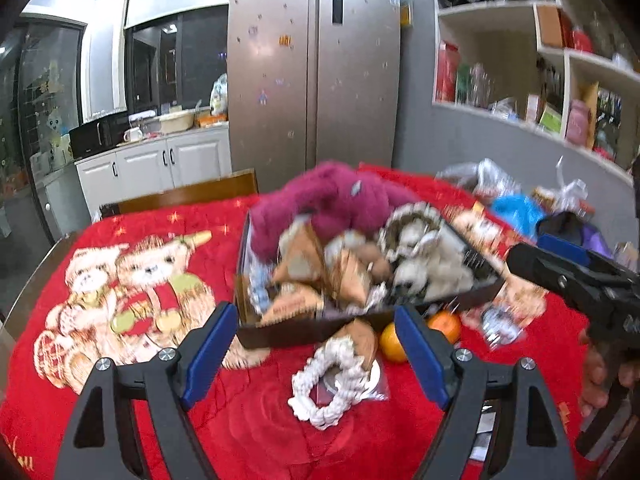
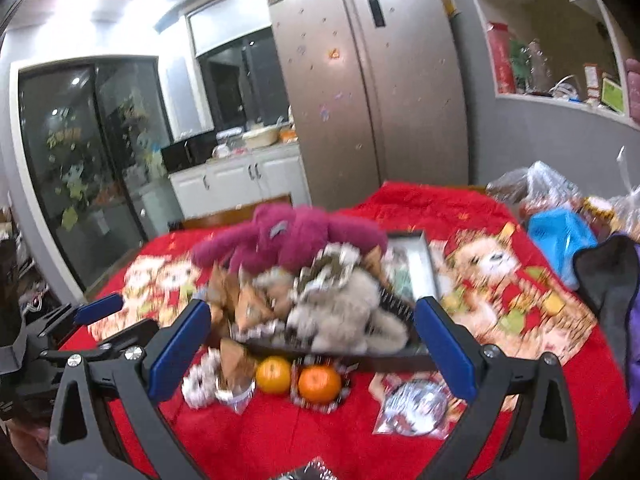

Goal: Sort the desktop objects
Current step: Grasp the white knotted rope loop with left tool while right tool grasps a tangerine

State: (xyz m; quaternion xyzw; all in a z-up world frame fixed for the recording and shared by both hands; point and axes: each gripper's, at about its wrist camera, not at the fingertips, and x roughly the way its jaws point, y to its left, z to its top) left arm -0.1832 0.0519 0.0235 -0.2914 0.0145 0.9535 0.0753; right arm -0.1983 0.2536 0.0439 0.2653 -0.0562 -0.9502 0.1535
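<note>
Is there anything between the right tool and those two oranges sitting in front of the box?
Nothing visible. The right tool hangs open above the red cloth, and the two oranges lie in the open just ahead of it, in front of the full box. A shiny round packet lies off to their right.

Both tools look alike: the left gripper and right gripper have matte black triangular frames with cut-out windows, silver round-head screws at the joints, and blue rubber pads lining the fingers. At four o'clock in the left view, bare skin of the right hand shows.
</note>
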